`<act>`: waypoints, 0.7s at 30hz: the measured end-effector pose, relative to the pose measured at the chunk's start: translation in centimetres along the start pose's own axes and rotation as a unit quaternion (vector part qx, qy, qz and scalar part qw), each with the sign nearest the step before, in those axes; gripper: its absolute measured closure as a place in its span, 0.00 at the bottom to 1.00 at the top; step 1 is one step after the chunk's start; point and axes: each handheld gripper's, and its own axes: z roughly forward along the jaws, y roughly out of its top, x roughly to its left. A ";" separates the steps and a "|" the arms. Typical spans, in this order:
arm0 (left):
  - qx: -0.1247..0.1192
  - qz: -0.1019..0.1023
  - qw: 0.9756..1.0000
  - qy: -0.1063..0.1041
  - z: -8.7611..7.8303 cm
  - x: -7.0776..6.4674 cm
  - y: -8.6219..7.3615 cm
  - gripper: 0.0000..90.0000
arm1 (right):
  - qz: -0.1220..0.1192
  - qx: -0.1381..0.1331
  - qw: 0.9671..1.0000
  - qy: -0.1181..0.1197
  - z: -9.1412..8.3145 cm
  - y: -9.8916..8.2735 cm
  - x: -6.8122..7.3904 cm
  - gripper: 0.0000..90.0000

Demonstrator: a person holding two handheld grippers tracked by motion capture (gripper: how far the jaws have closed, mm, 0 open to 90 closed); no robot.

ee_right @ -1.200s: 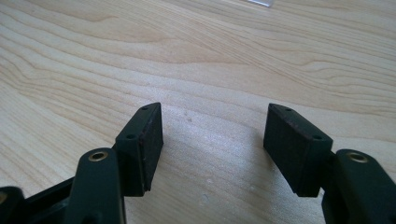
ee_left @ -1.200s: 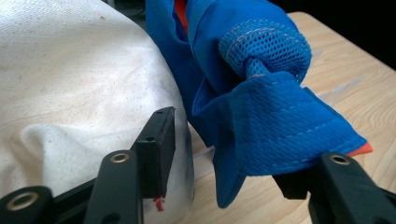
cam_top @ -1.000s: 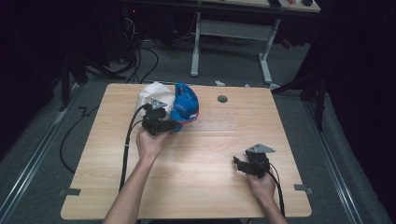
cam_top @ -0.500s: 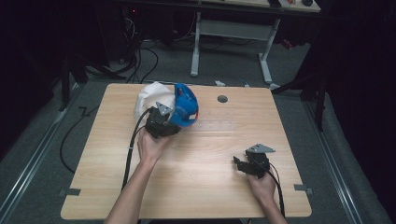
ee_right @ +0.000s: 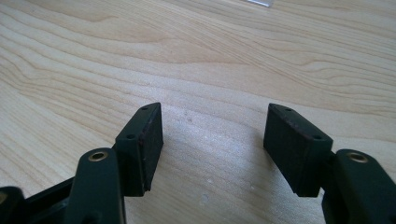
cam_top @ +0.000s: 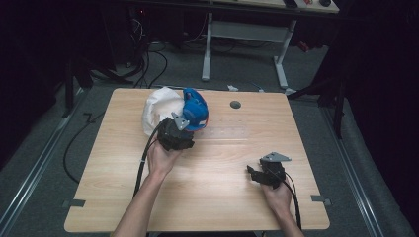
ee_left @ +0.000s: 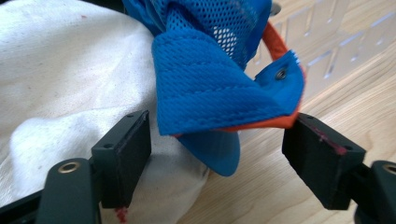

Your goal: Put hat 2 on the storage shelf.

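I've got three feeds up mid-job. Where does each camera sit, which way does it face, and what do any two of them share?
High view: above the person's side, facing forward and down on the wooden table; both forearms, left hand-held gripper and right hand-held gripper show.
Left gripper view: rides the left hand-held gripper, looking along its open jaws at the blue mesh cap and white cloth.
Right gripper view: rides the right hand-held gripper, looking past open jaws at bare tabletop.
Shared: high and left gripper views both show cap and cloth.
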 end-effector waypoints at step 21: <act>-0.040 -0.094 0.992 -0.072 -5.9 1.9 -6.0 0.32 | 0.000 -0.001 1.000 0.000 0.0 0.0 0.0 0.42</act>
